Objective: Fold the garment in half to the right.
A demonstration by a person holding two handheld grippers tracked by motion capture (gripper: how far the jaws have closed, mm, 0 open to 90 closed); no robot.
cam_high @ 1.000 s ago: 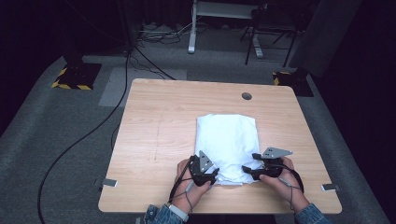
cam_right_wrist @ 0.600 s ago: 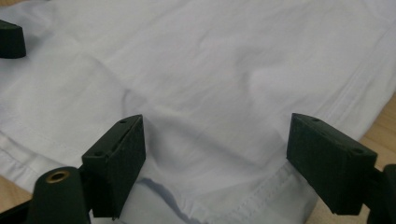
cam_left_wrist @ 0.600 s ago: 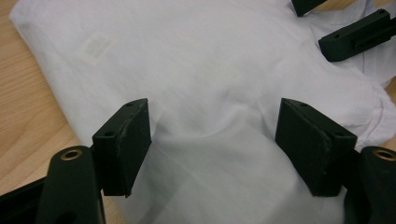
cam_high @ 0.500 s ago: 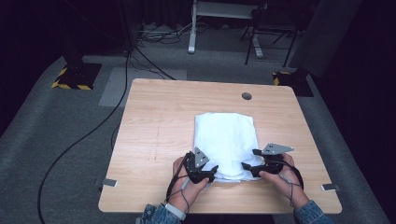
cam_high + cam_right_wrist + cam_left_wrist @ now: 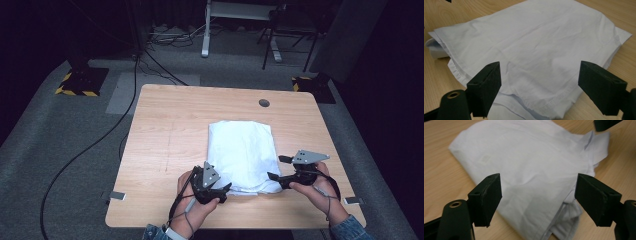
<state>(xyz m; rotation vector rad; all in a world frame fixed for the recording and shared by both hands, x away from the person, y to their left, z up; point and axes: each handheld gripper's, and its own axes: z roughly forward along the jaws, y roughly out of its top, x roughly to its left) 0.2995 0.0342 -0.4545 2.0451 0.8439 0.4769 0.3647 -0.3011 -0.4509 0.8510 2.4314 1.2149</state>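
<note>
On the wooden table in front of me lies the folded white shirt, a neat rectangle on the right half of the top, its near edge just between my two grippers. Around the table I see grey carpet, a black cable trailing off to the left, a yellow-and-black striped base at the far left, and white desk legs in the dark at the back. A round grommet hole sits in the tabletop beyond the shirt.

My left gripper hangs above the shirt's near left corner; its jaws have just been opening and stand wide, with nothing pinched between them. My right gripper hovers over the near right corner, jaws wide as well, having just spread, and the cloth lies free beneath them.

What I worry about: the near edge is loose. From the left gripper view, a collar or cuff pokes out at the side, and layered hems splay at the front in the right gripper view. If I graze that edge with a pad while pulling away, I judge the top layer could drag and undo the fold. A snagged hem would lift the whole stack.
</note>
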